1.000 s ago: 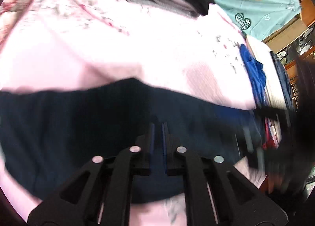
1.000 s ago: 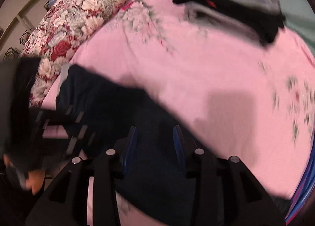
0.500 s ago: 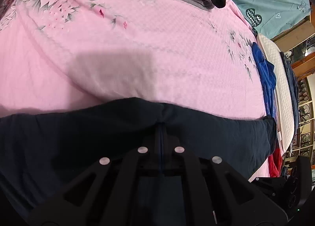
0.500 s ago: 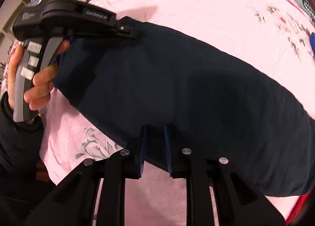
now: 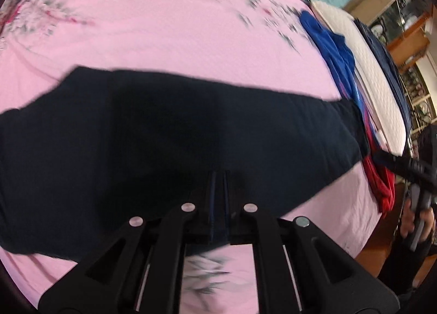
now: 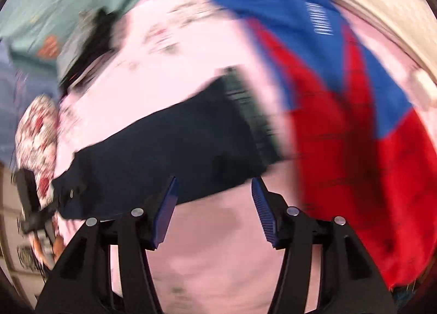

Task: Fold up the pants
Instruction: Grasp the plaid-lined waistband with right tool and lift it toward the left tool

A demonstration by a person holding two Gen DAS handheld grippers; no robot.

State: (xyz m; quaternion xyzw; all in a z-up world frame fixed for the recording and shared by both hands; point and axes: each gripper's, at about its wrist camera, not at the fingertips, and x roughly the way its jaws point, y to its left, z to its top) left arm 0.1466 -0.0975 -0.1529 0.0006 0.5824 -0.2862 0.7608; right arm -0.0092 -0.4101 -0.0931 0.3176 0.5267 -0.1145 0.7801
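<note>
Jaws of the left gripper (image 5: 218,193) are pressed together over the dark pants (image 5: 169,136), which stretch across mid-frame on the pink bed (image 5: 169,32); the right gripper's (image 6: 215,202) have just been opening, nothing between them.

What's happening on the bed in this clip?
A person with a gripper in each hand is folding dark navy pants laid across a pink floral bedspread. The left gripper is shut over the pants. The right gripper has just been opening, nothing between its fingers, near the pants' end beside a red-and-blue garment.
</note>
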